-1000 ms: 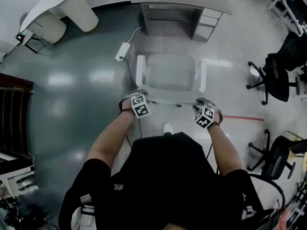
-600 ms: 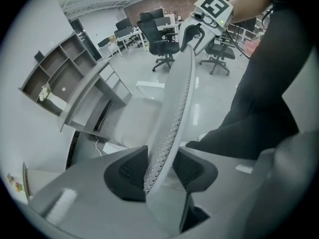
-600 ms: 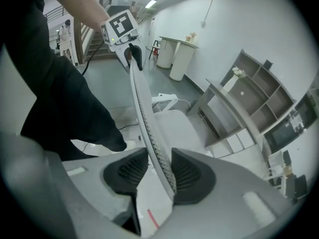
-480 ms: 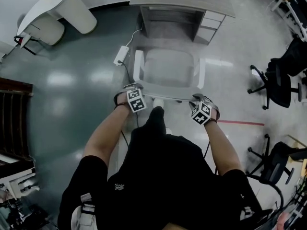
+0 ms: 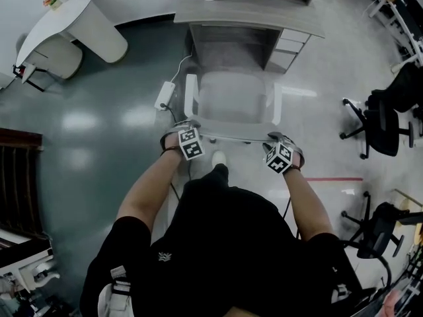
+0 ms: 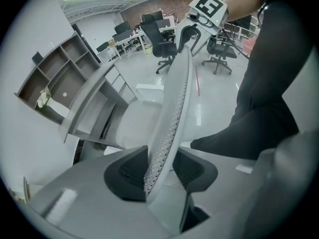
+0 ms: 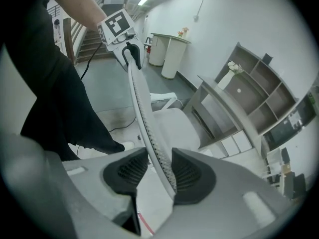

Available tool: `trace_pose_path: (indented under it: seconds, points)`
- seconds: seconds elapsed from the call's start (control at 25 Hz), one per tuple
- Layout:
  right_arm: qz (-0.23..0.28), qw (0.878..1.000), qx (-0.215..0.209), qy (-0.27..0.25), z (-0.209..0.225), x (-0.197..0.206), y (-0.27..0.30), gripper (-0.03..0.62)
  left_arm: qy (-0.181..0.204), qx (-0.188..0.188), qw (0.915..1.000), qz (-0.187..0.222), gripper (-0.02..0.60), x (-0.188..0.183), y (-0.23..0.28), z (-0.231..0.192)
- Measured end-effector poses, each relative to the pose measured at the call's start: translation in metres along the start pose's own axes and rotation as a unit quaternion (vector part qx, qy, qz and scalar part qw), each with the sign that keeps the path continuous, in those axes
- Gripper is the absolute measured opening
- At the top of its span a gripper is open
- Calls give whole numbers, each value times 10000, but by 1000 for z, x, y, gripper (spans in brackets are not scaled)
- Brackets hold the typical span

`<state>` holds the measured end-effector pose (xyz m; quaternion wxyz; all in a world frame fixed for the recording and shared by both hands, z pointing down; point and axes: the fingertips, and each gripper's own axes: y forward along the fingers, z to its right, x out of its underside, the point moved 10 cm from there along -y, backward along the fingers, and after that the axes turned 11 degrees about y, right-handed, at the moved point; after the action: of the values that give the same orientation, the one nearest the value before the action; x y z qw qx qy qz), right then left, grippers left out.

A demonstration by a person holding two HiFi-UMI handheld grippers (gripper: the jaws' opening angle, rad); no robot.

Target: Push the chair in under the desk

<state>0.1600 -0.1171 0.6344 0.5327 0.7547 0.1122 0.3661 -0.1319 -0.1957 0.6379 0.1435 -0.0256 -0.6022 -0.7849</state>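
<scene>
A white chair [image 5: 232,98] faces the grey desk [image 5: 248,10], its seat front at the edge of the desk's opening. The thin mesh backrest [image 5: 234,137] runs between my two grippers. My left gripper [image 5: 188,127] holds the backrest's left end; in the left gripper view the backrest [image 6: 172,108] passes between the dark pads [image 6: 124,173] of that gripper [image 6: 160,168]. My right gripper [image 5: 277,141] holds the right end; in the right gripper view the backrest [image 7: 142,103] sits between the jaws of that gripper [image 7: 159,171], pressed against the right pad [image 7: 192,176].
A white power strip [image 5: 164,95] with a cable lies on the floor left of the chair. The desk's drawer unit [image 5: 284,45] stands at right of the opening. Black office chairs [image 5: 383,114] stand at right. A white counter [image 5: 73,15] is far left. My shoe [image 5: 218,158] is behind the chair.
The chair has rolled forward toward the desk with both grippers on its backrest. The person has stepped forward behind it.
</scene>
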Motion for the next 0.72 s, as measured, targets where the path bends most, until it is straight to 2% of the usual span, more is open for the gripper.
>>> trace_pose_path:
  seconds: [0.28,0.48,0.72]
  points:
    - [-148,9998,-10,137,54,-41,27,152,152,19,9998,110,163,12,17,-77]
    - [-206,9995,84,229,91,-72,50,152,12,46,9999,93,167,22,34,-135]
    - [-167,9988,286,351,128,-91,69,152,204,-29,9997,160,169,24,50,-187]
